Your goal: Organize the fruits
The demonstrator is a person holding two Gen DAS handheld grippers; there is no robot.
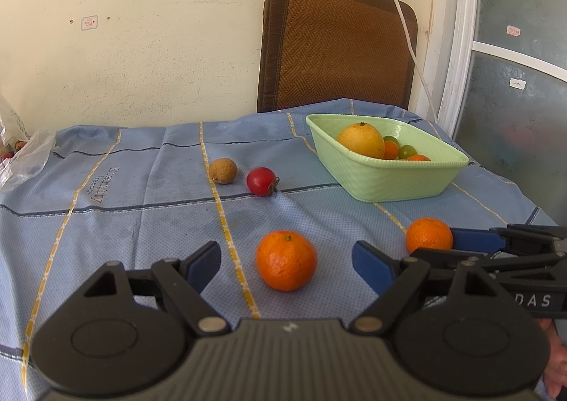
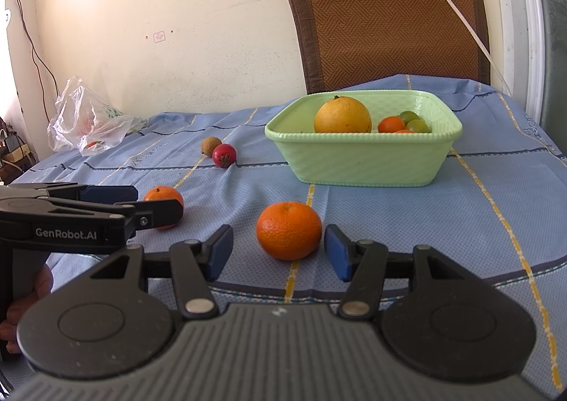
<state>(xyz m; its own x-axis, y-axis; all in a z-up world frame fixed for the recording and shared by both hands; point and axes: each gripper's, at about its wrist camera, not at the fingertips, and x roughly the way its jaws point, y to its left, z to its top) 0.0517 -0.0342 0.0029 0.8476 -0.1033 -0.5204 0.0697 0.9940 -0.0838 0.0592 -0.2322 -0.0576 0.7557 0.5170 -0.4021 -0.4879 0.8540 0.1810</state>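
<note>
Two tangerines lie on the blue striped tablecloth. In the left wrist view, one tangerine sits just ahead of my left gripper, whose blue pads stand open with gaps on both sides. In the right wrist view, the other tangerine rests at the tips of my open right gripper, apart from the left pad. Each gripper also shows from the side: the right gripper by its tangerine, the left gripper around its tangerine. The green basket holds a large yellow-orange fruit and small fruits.
A brown round fruit and a red cherry tomato lie mid-table. A crumpled plastic bag sits at the far left. A woven chair back stands behind the basket. The table's rounded front edge is close.
</note>
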